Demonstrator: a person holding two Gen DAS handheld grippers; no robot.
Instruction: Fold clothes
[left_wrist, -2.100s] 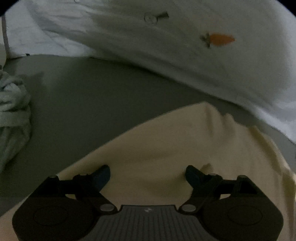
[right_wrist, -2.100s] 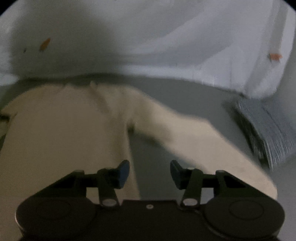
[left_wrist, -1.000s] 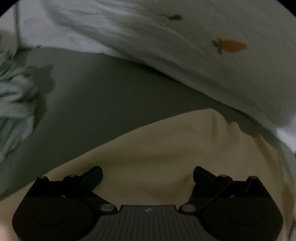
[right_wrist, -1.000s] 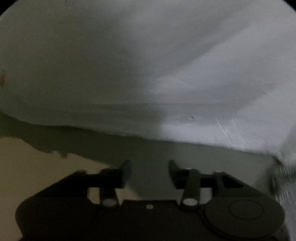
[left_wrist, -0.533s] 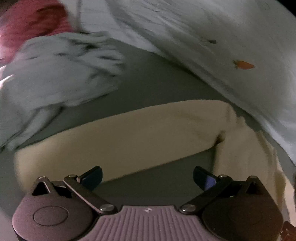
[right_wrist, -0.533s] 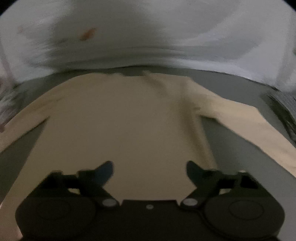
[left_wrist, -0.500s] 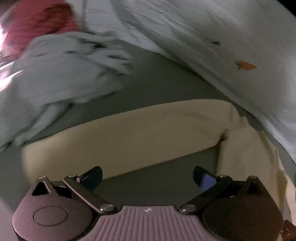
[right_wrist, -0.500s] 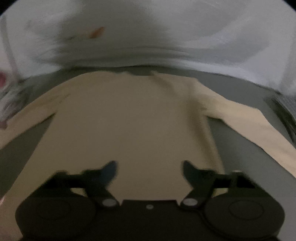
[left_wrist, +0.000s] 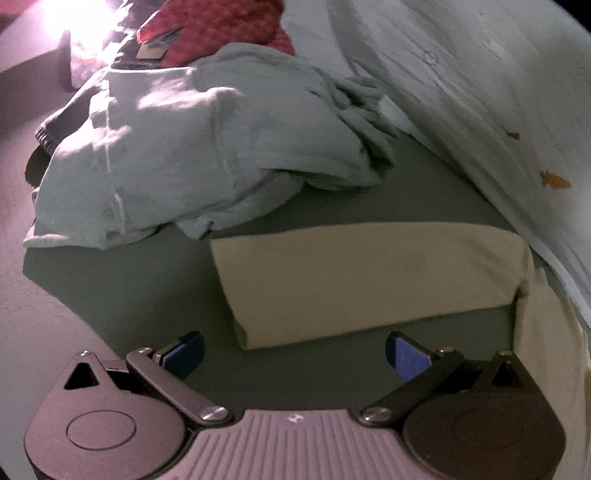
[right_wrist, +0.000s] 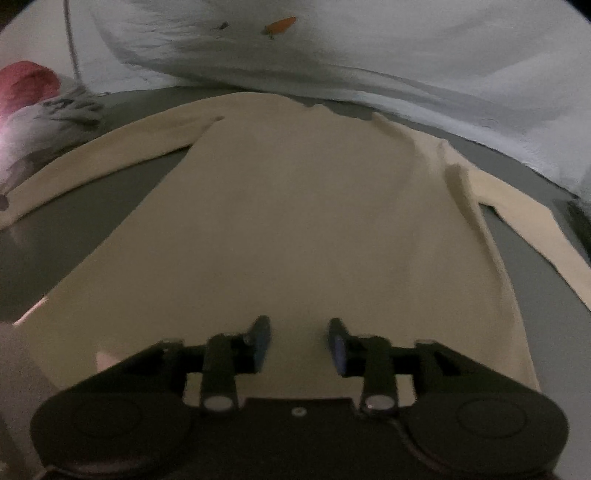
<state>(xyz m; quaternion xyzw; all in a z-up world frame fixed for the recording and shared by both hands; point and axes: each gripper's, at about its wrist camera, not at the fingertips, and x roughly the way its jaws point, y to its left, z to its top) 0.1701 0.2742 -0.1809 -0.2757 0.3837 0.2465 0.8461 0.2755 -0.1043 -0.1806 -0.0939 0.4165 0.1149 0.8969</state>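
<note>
My left gripper (left_wrist: 294, 350) fingers spread wide, empty; cream shirt (right_wrist: 295, 221) sleeve (left_wrist: 369, 284) at 12 o'clock. Right gripper (right_wrist: 299, 341) jaws closing over shirt body, nothing pinched yet.

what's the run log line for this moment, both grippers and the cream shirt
task: fold clothes | cream shirt: flat, sleeves out | left gripper: open, empty, near left sleeve | right gripper: closing over shirt body, nothing gripped
</note>
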